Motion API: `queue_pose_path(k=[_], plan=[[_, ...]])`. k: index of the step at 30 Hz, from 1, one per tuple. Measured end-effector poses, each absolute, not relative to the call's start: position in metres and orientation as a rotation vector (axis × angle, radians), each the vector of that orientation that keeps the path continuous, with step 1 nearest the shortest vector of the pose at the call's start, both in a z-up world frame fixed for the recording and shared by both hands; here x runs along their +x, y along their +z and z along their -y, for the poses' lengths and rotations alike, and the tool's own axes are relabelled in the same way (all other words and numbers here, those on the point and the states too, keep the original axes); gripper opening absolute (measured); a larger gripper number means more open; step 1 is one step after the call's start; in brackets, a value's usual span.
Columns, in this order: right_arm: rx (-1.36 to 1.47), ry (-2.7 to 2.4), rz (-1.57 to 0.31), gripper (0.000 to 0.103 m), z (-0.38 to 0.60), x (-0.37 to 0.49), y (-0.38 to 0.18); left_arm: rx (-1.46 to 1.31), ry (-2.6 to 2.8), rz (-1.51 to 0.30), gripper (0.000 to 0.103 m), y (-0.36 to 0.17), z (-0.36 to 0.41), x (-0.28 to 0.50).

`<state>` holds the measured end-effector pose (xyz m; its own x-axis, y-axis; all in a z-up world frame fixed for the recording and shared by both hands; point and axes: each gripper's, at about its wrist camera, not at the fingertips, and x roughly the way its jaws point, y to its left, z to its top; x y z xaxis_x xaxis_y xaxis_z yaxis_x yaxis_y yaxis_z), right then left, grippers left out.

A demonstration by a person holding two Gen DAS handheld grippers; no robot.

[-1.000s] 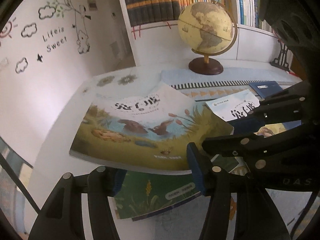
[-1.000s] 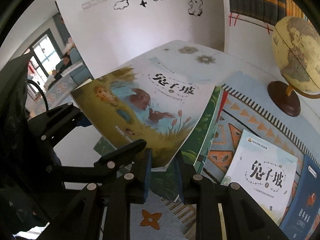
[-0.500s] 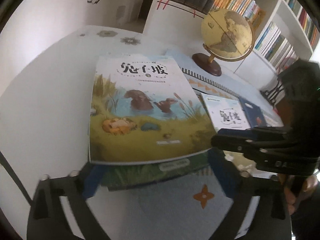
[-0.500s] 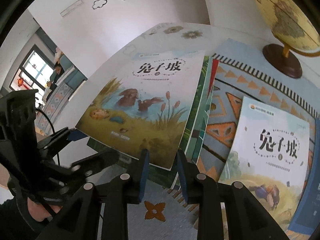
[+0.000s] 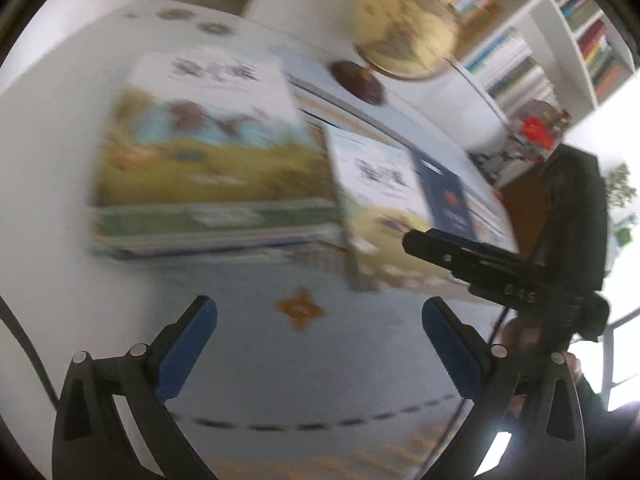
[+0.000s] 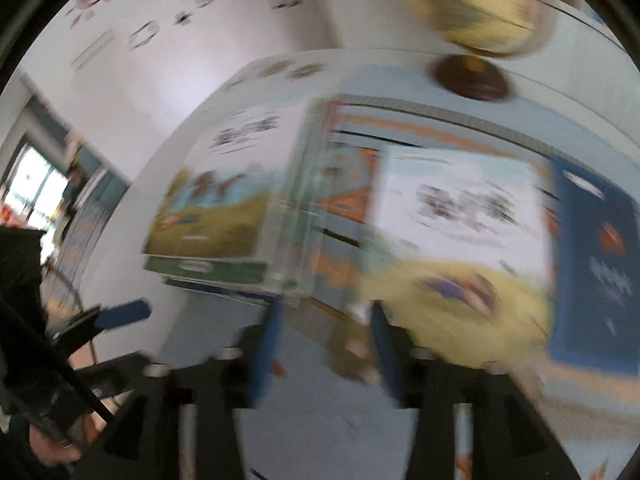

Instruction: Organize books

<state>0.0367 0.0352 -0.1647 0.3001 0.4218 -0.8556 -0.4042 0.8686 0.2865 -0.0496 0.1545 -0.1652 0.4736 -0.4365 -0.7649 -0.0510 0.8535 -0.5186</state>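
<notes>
The left gripper [image 5: 320,334] is hanging wide apart over the blue mat [image 5: 304,364], holding nothing. The right gripper [image 6: 326,354] is opening, nothing between its jaws. Beyond them, the picture book [image 5: 204,136] is lying flat atop a stack, long axis running away, title end far; blur is smearing its writing. A globe [image 5: 404,36] is standing farthest.

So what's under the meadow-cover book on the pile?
Under the meadow-cover book a green-covered book shows along its near edge, with more blurred book edges below; their covers are hidden.
</notes>
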Motion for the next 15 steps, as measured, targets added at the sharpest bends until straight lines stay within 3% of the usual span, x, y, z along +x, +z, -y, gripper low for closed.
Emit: queue_pose_path(k=[11, 13, 15], plan=[[0.087, 0.327, -1.113, 0.057, 0.078, 0.066, -0.171, -0.387, -0.397, -1.135, 0.102, -0.179, -0.042, 0.004], [0.126, 0.344, -1.102, 0.047, 0.083, 0.077, -0.175, -0.375, -0.375, -1.126, 0.102, -0.178, -0.035, 0.016], [0.161, 0.374, -1.118, 0.044, 0.083, 0.088, -0.181, -0.385, -0.353, -1.119, 0.102, -0.178, -0.034, 0.026]])
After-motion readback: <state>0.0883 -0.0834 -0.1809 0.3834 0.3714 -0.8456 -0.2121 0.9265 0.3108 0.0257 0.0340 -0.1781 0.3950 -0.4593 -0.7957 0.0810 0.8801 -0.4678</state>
